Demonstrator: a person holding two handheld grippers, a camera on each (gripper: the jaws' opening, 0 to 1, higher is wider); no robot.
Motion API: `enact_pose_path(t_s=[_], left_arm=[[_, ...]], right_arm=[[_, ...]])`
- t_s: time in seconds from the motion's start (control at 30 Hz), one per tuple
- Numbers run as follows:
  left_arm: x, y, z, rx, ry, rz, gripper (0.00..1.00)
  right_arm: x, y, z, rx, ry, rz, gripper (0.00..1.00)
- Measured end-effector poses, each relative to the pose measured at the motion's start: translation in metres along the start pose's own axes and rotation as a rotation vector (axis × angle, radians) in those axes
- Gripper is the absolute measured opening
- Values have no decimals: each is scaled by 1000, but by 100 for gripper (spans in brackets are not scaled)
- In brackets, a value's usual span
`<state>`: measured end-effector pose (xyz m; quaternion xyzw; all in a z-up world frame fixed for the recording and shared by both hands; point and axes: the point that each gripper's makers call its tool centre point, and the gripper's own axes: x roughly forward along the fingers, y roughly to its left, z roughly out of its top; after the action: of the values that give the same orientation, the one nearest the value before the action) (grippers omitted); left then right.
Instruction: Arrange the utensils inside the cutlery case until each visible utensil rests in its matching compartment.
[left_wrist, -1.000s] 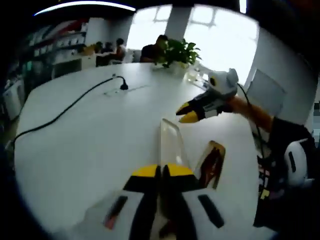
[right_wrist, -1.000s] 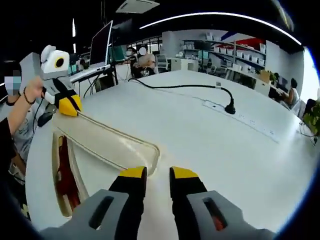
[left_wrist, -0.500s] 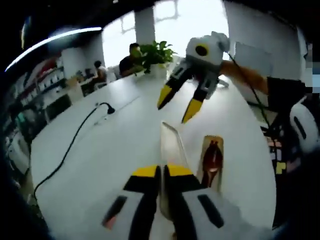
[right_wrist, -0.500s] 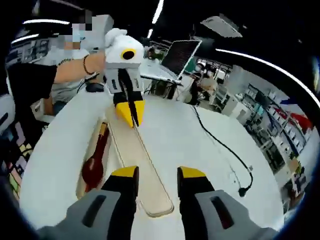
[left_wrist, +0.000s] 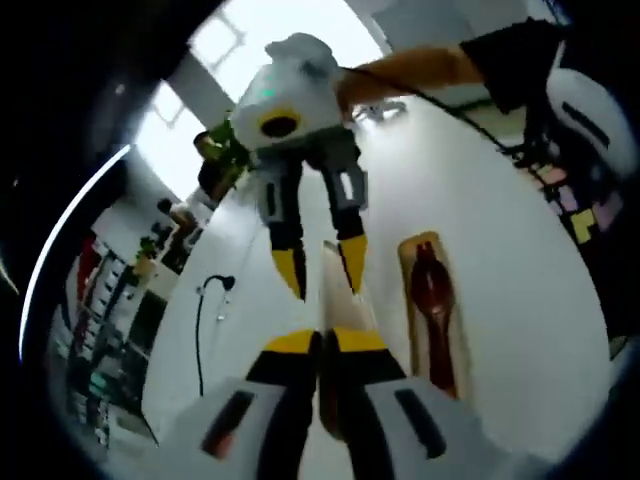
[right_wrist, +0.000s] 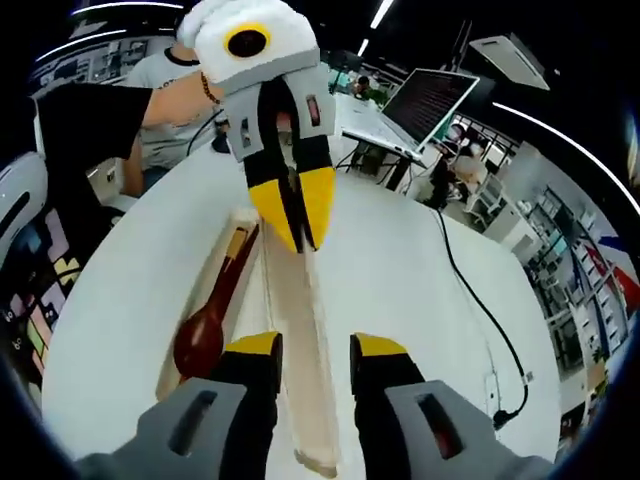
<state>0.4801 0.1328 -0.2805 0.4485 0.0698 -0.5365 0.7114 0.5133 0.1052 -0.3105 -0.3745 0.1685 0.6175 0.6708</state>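
Observation:
A clear plastic lid (left_wrist: 336, 306) stands on edge above the white table, and my left gripper (left_wrist: 321, 343) is shut on its near end. My right gripper (left_wrist: 321, 268) comes in from above, open, with one yellow fingertip on each side of the lid's far end. In the right gripper view the same lid (right_wrist: 301, 305) runs between the open right gripper (right_wrist: 310, 350) and the shut left gripper (right_wrist: 296, 226). Beside the lid lies the tan case tray (left_wrist: 411, 256), holding a dark red spoon (left_wrist: 428, 292). The tray (right_wrist: 166, 384) and spoon (right_wrist: 202, 338) are left of the lid.
A black cable with a plug (left_wrist: 207, 298) crosses the white table (left_wrist: 520, 300). That cable (right_wrist: 482, 312) lies right of the lid, with a laptop (right_wrist: 425, 100) at the table's far side. A person's arm and dark sleeve (right_wrist: 90, 120) reach in from the left.
The two grippers have closed in on each other along the lid. The right gripper, half a second ago short of the lid's end, now straddles it. The left stays shut on the lid.

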Motion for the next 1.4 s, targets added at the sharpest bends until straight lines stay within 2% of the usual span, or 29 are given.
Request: enact_pose_path(t_s=[0.03, 0.1, 0.2, 0.23, 0.3, 0.4, 0.53, 0.63, 0.73, 0.77, 0.8, 0.83, 0.87, 0.93, 1.0, 1.1, 1.17, 1.23, 1.33, 1.4], left_arm=[[-1, 0, 1, 36, -1, -3, 5], [-3, 2, 2, 58, 0, 8, 5], [-3, 3, -1, 92, 8, 5, 5], [-3, 2, -2, 101, 18, 3, 5], [-3, -2, -4, 106, 25, -10, 5], [-2, -5, -4, 50, 3, -13, 5], [-2, 4, -8, -11, -26, 14, 6], [-5, 13, -6, -103, -70, 34, 8], [-12, 23, -2, -242, -130, 64, 11], [-16, 27, -4, -334, -146, 70, 13], [-19, 27, -5, -405, -147, 72, 19], [-23, 34, -9, -511, -160, 90, 24], [-26, 37, -8, -561, -187, 105, 30], [-34, 45, -9, -681, -264, 126, 39], [-39, 49, -12, -828, -333, 112, 47], [-39, 45, -21, -1036, -378, 70, 60], [-39, 46, -25, -1109, -424, 66, 63], [-38, 45, -31, -1186, -432, 65, 64], [-38, 43, -33, -1261, -458, 68, 77], [-41, 45, -29, -1349, -522, 45, 76]], right_arm=[[2, 3, -6, -9, 25, 7, 23], [4, 9, -11, -23, 40, 25, 21], [6, 16, -14, 0, 34, 54, 13], [6, 17, -15, 2, 27, 56, 6], [6, 20, -16, 28, 33, 55, 3], [5, 24, -18, 38, 43, 65, 3], [6, 22, -18, 47, 52, 19, 3], [6, 19, -15, 60, 48, -7, 3], [2, 20, -9, 56, 38, -59, 3], [1, 18, -10, 46, 49, -83, 3], [-1, 14, -13, -3, 76, -116, 3], [-3, 13, -16, -27, 97, -135, 3], [-6, 8, -20, -52, 122, -171, 3], [-10, 0, -21, -44, 123, -211, 3], [-13, 1, -22, -47, 114, -232, 3], [-17, 4, -20, -62, 83, -240, 3], [-18, -1, -21, -59, 66, -256, 3], [-21, -5, -23, -82, 76, -298, 3], [-28, -13, -24, -123, 82, -365, 3], [-31, -18, -23, -126, 63, -390, 3]])
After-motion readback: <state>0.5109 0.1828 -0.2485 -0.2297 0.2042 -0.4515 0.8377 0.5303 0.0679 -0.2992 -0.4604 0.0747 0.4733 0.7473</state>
